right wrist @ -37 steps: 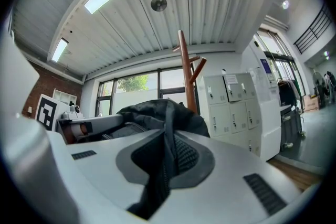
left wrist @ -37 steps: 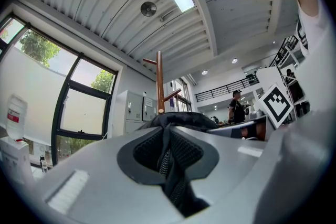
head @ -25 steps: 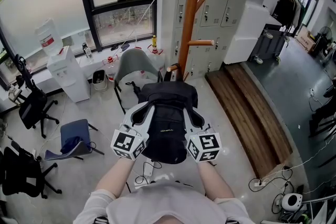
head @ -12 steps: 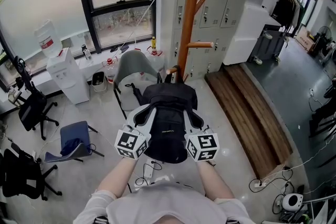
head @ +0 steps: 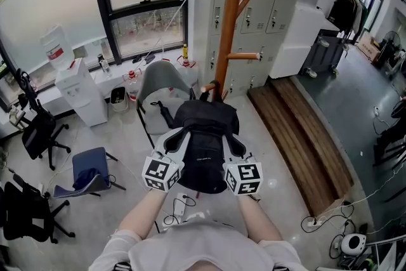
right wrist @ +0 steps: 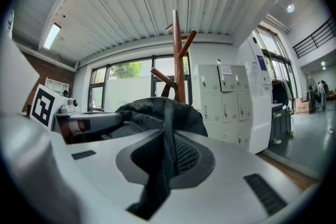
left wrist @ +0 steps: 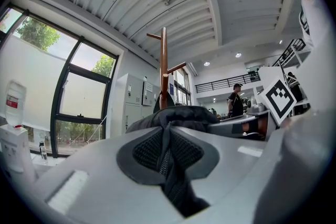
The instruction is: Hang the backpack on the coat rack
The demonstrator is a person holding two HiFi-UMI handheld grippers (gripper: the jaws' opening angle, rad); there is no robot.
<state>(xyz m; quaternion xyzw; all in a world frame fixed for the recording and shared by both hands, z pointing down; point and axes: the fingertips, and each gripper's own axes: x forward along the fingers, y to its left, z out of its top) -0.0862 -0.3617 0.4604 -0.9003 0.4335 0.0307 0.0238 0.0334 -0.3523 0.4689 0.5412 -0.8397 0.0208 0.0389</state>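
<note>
Here we go: the black backpack [head: 206, 136] hangs in mid-air in front of the person, just short of the wooden coat rack [head: 229, 16]. It is carried level between both tools. The left hand-held gripper [head: 178, 134] is pinching a fold of black backpack fabric on the left side, and the right hand-held gripper [head: 232, 137] is nipped onto a matching fold on the right. Neither one is spread.

The far top edge of the bag sits close to the lowest peg [head: 210, 82], and what looks like the carry loop [head: 203, 96] pokes up there beside the pole. Whether it has caught the peg I can't tell.

To do this well, I'd say hold both pinches firm and even so the bag doesn't tip. Get the loop over the peg's tip and down onto it, and don't let go until the peg takes the weight. Mind the grey chair [head: 162, 76] just behind, since a dangling strap could snag on it.
</note>
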